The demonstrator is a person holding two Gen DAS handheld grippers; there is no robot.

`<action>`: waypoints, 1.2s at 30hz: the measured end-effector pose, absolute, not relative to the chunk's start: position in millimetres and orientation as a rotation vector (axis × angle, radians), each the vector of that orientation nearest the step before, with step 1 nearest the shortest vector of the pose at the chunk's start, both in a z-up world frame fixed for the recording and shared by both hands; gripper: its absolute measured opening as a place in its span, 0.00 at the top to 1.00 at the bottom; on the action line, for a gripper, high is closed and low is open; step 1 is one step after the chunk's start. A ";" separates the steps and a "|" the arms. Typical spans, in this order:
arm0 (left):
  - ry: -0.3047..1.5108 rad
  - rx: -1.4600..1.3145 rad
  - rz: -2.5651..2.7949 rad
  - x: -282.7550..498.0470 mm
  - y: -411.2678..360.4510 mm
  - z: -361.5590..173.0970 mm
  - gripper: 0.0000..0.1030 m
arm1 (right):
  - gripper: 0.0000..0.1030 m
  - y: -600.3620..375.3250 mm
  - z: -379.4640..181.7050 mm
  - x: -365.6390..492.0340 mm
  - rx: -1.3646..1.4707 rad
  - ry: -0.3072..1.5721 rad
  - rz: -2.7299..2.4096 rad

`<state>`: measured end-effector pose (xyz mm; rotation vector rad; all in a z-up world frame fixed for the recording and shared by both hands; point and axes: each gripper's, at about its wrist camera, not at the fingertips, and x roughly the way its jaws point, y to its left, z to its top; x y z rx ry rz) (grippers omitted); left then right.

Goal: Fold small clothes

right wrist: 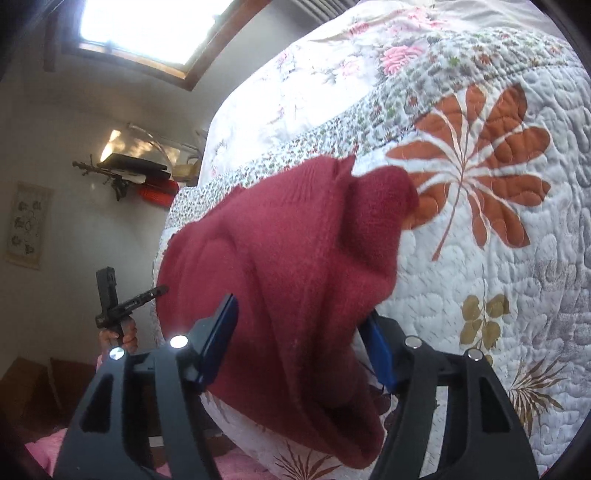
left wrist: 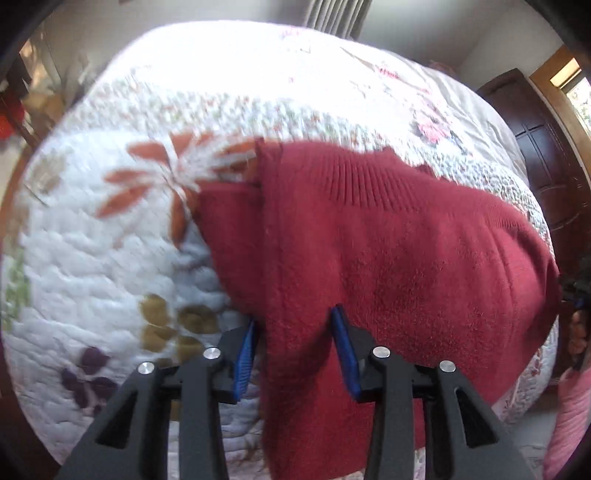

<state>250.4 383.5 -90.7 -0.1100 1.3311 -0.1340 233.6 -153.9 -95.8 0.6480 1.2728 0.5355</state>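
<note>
A dark red knitted sweater (left wrist: 406, 240) lies bunched on a white quilted bedspread (left wrist: 92, 258) with leaf prints. In the left wrist view my left gripper (left wrist: 295, 315) is open. Its blue pads (left wrist: 243, 354) straddle the sweater's near left edge, which hangs down between them. In the right wrist view the sweater (right wrist: 295, 229) rises in folds over the bedspread (right wrist: 517, 258). My right gripper (right wrist: 303, 305) is open too, with a thick fold of the knit between its wide-apart fingers. A hand holds the left gripper's body (right wrist: 110, 302) at the sweater's far side.
The bed's edge curves down close to both grippers. A dark wooden wardrobe (left wrist: 535, 147) stands beyond the bed, and grey curtains (left wrist: 332, 14) hang behind it. A bright window (right wrist: 147, 26) and a cluttered shelf (right wrist: 136, 166) are on the wall. Pink fabric (left wrist: 569, 424) lies beside the bed.
</note>
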 end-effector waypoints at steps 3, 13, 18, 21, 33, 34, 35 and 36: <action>1.241 -0.108 -0.092 257.5 383.8 -69.1 0.60 | 0.32 -150.3 -103.1 257.3 0.644 1.320 0.495; 1.222 -0.098 -0.309 275.0 289.8 -81.9 0.60 | 0.52 -155.6 -129.6 289.6 0.700 1.389 0.418; 1.290 -0.096 -0.311 268.1 279.3 -105.3 0.60 | 0.81 -158.0 -87.2 272.2 0.591 1.248 0.514; 1.294 -0.125 -0.319 266.4 283.4 -113.6 0.59 | 0.82 -156.5 -71.4 264.6 0.525 1.165 0.542; 1.324 -0.145 -0.306 267.2 291.2 -120.9 0.57 | 0.50 -162.6 -107.8 264.6 0.444 1.263 0.364; 1.315 -0.132 -0.296 265.5 290.8 -116.2 0.58 | 0.45 -164.7 -100.0 259.4 0.423 1.253 0.357; 1.299 -0.121 -0.289 263.0 290.4 -111.2 0.58 | 0.43 -166.9 -93.6 253.8 0.417 1.245 0.361; 1.282 -0.117 -0.286 259.7 291.0 -106.3 0.57 | 0.40 -167.9 -89.1 248.7 0.419 1.243 0.367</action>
